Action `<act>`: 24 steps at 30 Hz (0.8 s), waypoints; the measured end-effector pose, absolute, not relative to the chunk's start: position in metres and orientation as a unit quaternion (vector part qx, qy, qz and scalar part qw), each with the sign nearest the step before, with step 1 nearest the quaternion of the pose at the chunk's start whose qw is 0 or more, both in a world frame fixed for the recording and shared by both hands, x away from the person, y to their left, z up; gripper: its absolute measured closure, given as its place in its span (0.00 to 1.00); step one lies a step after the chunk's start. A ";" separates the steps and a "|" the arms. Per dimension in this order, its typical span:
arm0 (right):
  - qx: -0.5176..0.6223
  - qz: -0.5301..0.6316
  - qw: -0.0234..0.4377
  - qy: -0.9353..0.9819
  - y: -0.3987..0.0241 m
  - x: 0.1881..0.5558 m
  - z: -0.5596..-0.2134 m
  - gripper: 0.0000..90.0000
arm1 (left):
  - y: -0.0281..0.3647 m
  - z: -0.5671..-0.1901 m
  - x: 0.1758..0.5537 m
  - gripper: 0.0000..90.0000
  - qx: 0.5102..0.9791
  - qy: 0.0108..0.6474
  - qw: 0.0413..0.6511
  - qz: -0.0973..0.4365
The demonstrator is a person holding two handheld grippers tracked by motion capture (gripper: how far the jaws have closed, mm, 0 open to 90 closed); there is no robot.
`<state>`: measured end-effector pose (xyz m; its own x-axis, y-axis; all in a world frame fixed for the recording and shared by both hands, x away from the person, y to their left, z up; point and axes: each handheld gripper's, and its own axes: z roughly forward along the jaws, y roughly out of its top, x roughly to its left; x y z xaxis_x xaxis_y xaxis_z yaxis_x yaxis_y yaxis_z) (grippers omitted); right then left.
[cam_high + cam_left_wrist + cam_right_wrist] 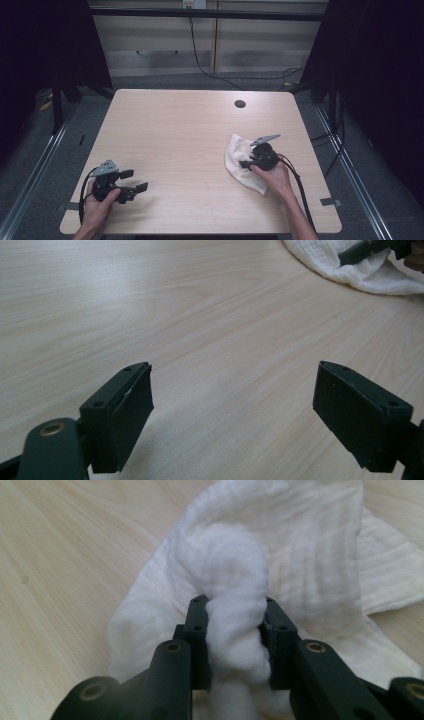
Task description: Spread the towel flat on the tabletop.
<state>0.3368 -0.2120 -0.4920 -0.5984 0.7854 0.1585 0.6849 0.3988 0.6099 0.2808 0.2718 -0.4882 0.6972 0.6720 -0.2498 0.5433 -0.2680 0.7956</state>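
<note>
A crumpled white cloth (239,160) lies on the right half of the wooden table (190,130). My right gripper (248,162) is shut on a bunched fold of that cloth (235,580), which bulges between its two black jaws in the right gripper view (234,630). My left gripper (134,181) rests near the table's front left corner, open, nothing between its jaws (232,410). In the left gripper view the cloth (350,265) lies far off at the upper right, with the other gripper's jaw on it.
A round cable hole (240,104) sits near the table's far edge. Beyond the table stand pale cabinets (210,40) with a black cable hanging down. Metal floor rails (345,165) run along both sides of the table.
</note>
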 end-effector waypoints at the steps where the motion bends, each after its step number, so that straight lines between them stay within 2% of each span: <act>1: 0.434 0.327 0.078 0.836 -0.209 0.337 -0.492 0.79 | 0.272 -0.488 0.281 0.18 0.793 0.384 0.469 0.069; 24: 0.348 0.347 0.046 0.870 -0.134 0.315 -0.494 0.79 | 0.267 -0.488 0.282 0.18 0.798 0.383 0.460 0.075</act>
<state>0.3148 -0.1343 -0.4937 -0.7540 0.6369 0.1605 0.5727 0.5179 0.6354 0.2822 0.2675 -0.4884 0.6962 0.6791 -0.2326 0.5415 -0.2841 0.7912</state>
